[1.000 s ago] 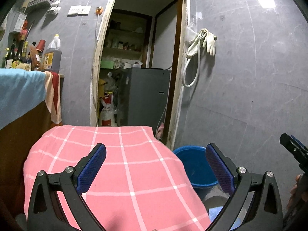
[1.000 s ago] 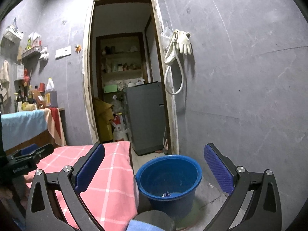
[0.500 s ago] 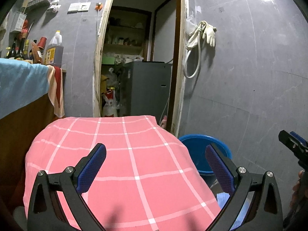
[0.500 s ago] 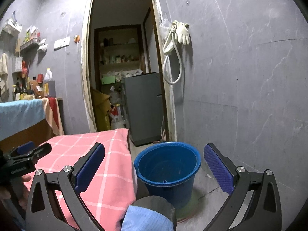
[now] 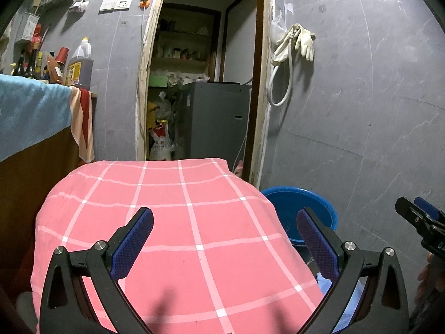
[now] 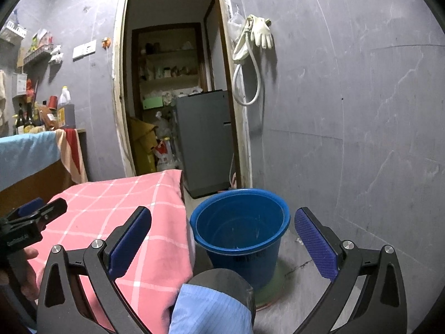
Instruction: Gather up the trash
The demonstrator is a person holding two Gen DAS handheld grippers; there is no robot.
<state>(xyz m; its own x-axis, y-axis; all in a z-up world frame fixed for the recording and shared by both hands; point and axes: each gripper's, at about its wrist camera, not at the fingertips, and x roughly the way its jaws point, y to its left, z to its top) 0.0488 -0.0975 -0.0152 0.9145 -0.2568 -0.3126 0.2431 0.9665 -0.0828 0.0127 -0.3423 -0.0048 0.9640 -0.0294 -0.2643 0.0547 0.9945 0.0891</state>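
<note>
Two hand-held grippers are in your hands, and both are spread wide with nothing between the blue pads. Your left hand-held gripper (image 5: 222, 239) hangs over the pink checked cloth (image 5: 178, 222) that covers the surface in front of you. Your right hand-held gripper (image 6: 222, 239) is just to the right of that cloth, and it looks down at the blue bucket (image 6: 242, 222) on the floor.

From the left camera you can see the tip of the right hand-held gripper (image 5: 420, 220) at the far right edge. From the right camera you can see the left hand-held gripper (image 6: 30, 220) at the left edge, over the pink checked cloth (image 6: 119, 214).

The blue bucket (image 5: 303, 208) stands on the floor just beside the right edge of the cloth, close to the grey wall. It looks almost bare inside; any trash in it is too small to tell. I see no loose trash on the cloth.

Farther away is an open doorway with a grey fridge (image 6: 205, 142) inside. White gloves (image 6: 261, 33) hang on the wall to the right of the doorway. Bottles (image 5: 80, 66) stand on a shelf at the far left.
</note>
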